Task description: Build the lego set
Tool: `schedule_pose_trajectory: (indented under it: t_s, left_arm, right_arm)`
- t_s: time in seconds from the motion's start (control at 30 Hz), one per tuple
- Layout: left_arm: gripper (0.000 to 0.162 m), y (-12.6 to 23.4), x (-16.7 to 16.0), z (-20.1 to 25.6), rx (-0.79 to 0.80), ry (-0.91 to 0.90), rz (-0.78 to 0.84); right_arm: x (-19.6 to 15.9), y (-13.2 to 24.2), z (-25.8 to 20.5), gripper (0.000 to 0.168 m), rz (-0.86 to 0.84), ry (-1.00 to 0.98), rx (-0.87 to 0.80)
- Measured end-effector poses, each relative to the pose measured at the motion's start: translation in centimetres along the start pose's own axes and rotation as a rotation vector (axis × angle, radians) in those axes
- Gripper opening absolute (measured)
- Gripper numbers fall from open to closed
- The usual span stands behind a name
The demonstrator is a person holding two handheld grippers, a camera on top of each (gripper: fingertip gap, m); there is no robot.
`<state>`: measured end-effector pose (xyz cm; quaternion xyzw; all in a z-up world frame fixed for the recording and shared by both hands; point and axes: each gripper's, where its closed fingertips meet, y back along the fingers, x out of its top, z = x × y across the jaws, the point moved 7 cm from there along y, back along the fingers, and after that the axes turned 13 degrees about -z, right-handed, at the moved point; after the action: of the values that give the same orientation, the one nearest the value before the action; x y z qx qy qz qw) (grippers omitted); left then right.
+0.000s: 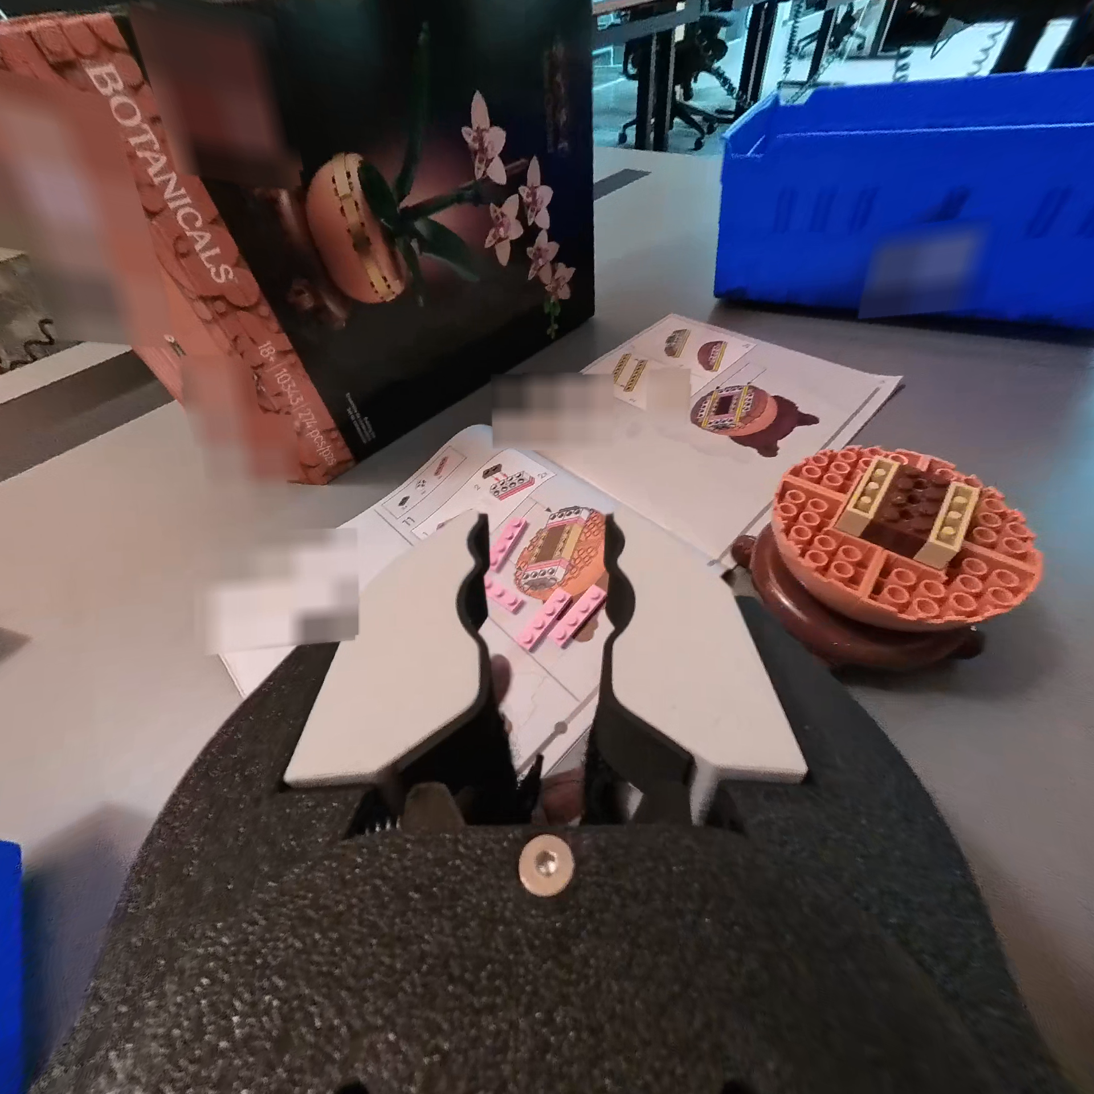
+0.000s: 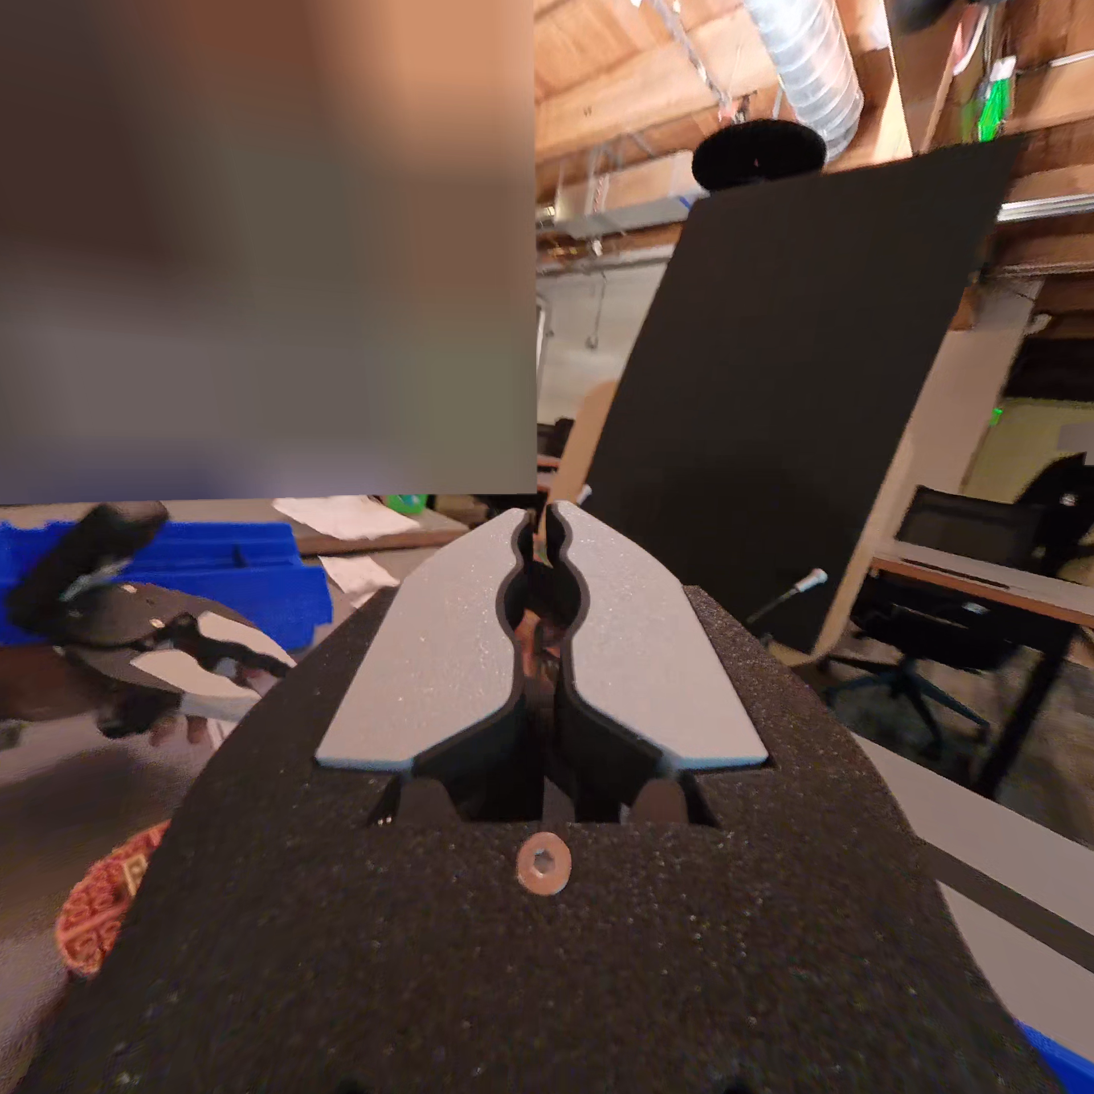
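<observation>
The lego build [image 1: 906, 544] is a round salmon studded disc on a dark brown stand [image 1: 829, 633], with a brown centre block and two tan bricks [image 1: 870, 497] on top. It stands on the table to the right of my left gripper [image 1: 547, 524]. That gripper is open and empty, and hovers over the open instruction booklet [image 1: 681, 450]. Pink plates [image 1: 556, 615] show on the page between its fingers; I cannot tell whether they are real or printed. My right gripper [image 2: 537, 515] is shut, raised and pointing into the room. The left gripper [image 2: 248, 666] and the build [image 2: 100, 906] also show at the left of the right wrist view.
The dark set box [image 1: 385, 237] stands upright behind the booklet at the left. A blue bin [image 1: 917, 207] sits at the back right of the grey table [image 1: 118, 592]. A black board on a stand [image 2: 799, 385] and office chairs lie beyond the table. About 30 cm separates my left fingertips from my right.
</observation>
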<state>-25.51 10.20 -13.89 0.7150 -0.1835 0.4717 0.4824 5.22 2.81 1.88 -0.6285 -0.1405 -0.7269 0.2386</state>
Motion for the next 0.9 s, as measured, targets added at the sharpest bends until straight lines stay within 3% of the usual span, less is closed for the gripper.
schedule_pose_trajectory:
  t_s: [0.13,0.27,0.37,0.47,0.6,0.77,0.9]
  left_arm:
    - [0.033,-0.2,-0.2,-1.0,0.018,0.036,0.006]
    - [0.025,-0.5,-0.3,-2.1,0.004,0.093,0.030]
    - [0.026,-0.9,-0.6,-2.7,-0.013,0.132,0.017]
    - [0.034,-1.2,-0.9,-3.3,-0.022,0.163,0.008]
    - [0.041,-1.4,-0.9,-3.8,-0.040,0.187,0.008]
    - [0.014,-1.4,0.5,-4.3,-0.034,0.205,0.070]
    - [0.009,-1.8,1.9,-3.9,-0.067,0.214,0.055]
  right_arm:
    - [-0.9,-1.3,0.1,0.008,-0.178,0.037,-0.029]
    - [-1.3,-2.5,0.4,0.005,-0.174,0.016,-0.049]
    - [-1.4,-2.6,1.2,0.005,-0.182,0.039,-0.116]
    - [-1.9,-2.1,1.9,0.007,-0.345,0.071,-0.130]
    - [-1.9,0.2,2.7,0.005,-0.479,0.072,-0.096]
    - [-1.5,4.9,4.5,0.005,-0.570,0.016,-0.078]
    - [-2.4,8.7,7.6,0.003,-0.697,0.053,-0.190]
